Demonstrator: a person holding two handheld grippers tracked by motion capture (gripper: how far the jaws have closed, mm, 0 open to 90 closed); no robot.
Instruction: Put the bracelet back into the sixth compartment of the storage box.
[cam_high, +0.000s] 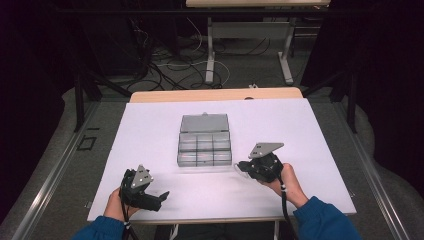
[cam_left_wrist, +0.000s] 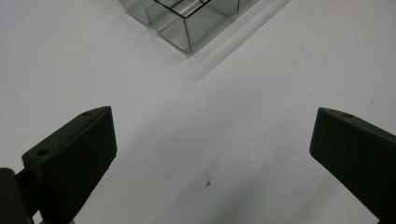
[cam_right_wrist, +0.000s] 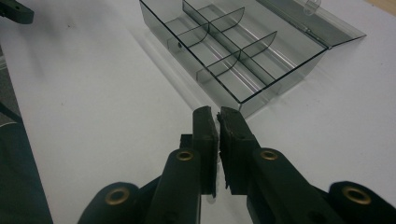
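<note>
A clear plastic compartment box (cam_high: 205, 148) lies in the middle of the white table top (cam_high: 150, 130), its lid folded open to the far side. Its several compartments look empty (cam_right_wrist: 233, 51). A corner of the box (cam_left_wrist: 187, 23) shows ahead of my left gripper (cam_left_wrist: 212, 116), whose jaws stand wide open over bare table. The left gripper (cam_high: 157, 199) is near the front left edge, pointing right. My right gripper (cam_high: 242, 167) is just off the box's front right corner; in its own view the right gripper (cam_right_wrist: 218, 114) has its jaws pressed together, with nothing visible between them.
The wooden table edge (cam_high: 215, 94) shows behind the white top. Beyond it are another table's legs (cam_high: 210, 55) and loose cables (cam_high: 165, 70) on the floor. Grey floor and a rail (cam_high: 55, 170) run along the left.
</note>
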